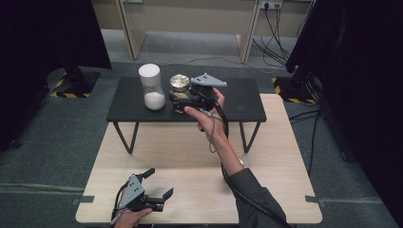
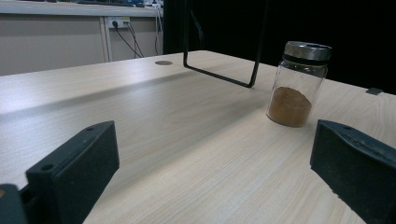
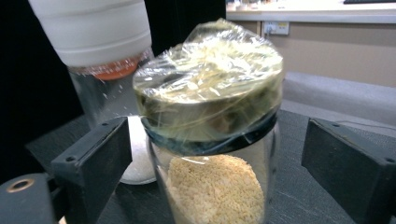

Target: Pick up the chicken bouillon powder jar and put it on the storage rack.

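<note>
Your right gripper [image 1: 183,100] is up at the black riser shelf [image 1: 247,102] with its jaws released wide and the grain jar [image 3: 212,154] standing upright between them; the pads aren't pressing on the glass. The jar has plastic wrap stretched over its lid. It's dead ahead of the fingers, long axis vertical, so whatever you do next is basically a straight squeeze or a straight pull back, I'd say. Watch the white-capped jar [image 1: 152,86] just beside it on the left side of the shelf; not much room there.

Your left gripper [image 1: 153,186] is well away, low over the light wood table [image 1: 266,190], jaws spread and holding nothing, with the brown-powder jar [image 2: 297,84] upright ahead of it and off to the right jaw's side.

Grey carpet below, dark curtains either side
</note>
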